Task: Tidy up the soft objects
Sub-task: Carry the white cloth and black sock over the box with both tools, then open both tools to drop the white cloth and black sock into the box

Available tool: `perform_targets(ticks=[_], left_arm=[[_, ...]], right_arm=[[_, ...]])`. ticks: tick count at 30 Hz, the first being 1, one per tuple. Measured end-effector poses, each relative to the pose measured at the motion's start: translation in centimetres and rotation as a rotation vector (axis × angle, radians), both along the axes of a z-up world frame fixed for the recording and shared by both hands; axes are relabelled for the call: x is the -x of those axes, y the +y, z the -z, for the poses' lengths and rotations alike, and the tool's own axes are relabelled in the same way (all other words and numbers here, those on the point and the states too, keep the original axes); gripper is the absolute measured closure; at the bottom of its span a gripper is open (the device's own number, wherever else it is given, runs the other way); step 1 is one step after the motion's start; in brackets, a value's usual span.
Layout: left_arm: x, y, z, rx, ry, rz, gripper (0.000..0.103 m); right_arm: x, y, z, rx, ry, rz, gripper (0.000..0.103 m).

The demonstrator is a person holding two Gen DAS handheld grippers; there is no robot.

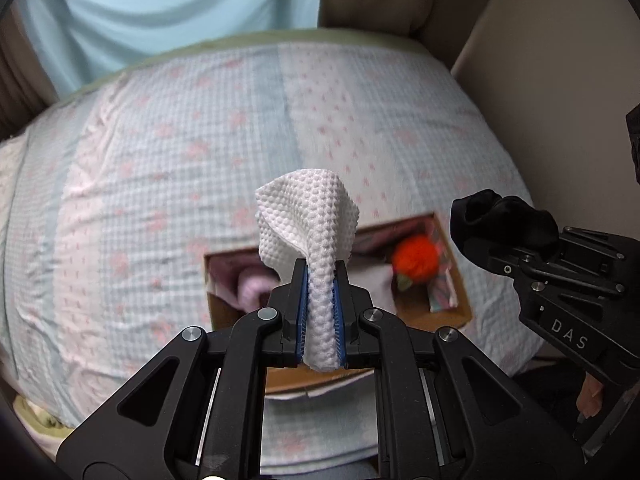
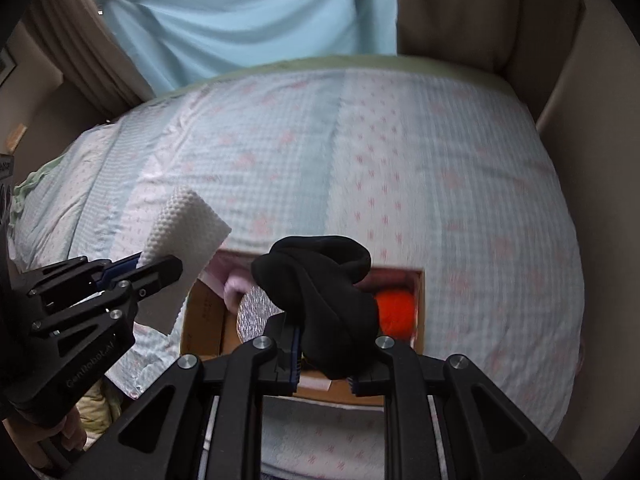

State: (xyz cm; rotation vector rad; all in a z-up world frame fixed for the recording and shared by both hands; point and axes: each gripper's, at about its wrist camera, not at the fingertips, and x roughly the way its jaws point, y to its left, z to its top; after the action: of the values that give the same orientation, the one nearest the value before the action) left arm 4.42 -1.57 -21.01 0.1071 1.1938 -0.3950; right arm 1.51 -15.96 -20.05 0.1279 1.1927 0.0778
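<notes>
1. Left wrist view: left gripper (image 1: 322,280) clenched on a white waffle-textured cloth (image 1: 308,220); the cloth is pinched between the blue pads (image 1: 303,304) and flares out above the fingertips toward 12 o'clock.
2. Same view, at 3 o'clock: right gripper (image 1: 500,248), grasping a bunched black cloth (image 1: 496,216).
3. Right wrist view: black cloth (image 2: 320,280) fills the jaws of the right gripper (image 2: 324,344), folded in thick rolls. Left gripper (image 2: 140,268) at 9 o'clock with the white cloth (image 2: 184,228).
4. Open cardboard box (image 2: 204,320) sits on the checked pink-and-blue bedspread (image 2: 440,200), beneath both grippers. Inside: an orange pom-pom (image 2: 396,308) on the 3 o'clock side, a pink soft item (image 2: 236,286) on the 9 o'clock side.
5. Background blurred.
</notes>
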Motion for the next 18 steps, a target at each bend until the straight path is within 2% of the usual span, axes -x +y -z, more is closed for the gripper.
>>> perform_targets(ticks=[5,10,18], left_arm=[[0.1,0.5,4.5,-0.017,0.087,0.026,0.093],[-0.9,0.7,9.0,-0.024,0.168,0.001,0.093],[-2.8,-1.3,13.3,-0.052,0.227,-0.002,0.093]], right_arm=[[1.0,0.7,4.1,-0.006,0.088,0.042,0.087],[1.0,-0.1,8.3,-0.03,0.171,0.104,0.087],[-0.4,-1.5,12.6,-0.091,0.254,0.19,0.087]])
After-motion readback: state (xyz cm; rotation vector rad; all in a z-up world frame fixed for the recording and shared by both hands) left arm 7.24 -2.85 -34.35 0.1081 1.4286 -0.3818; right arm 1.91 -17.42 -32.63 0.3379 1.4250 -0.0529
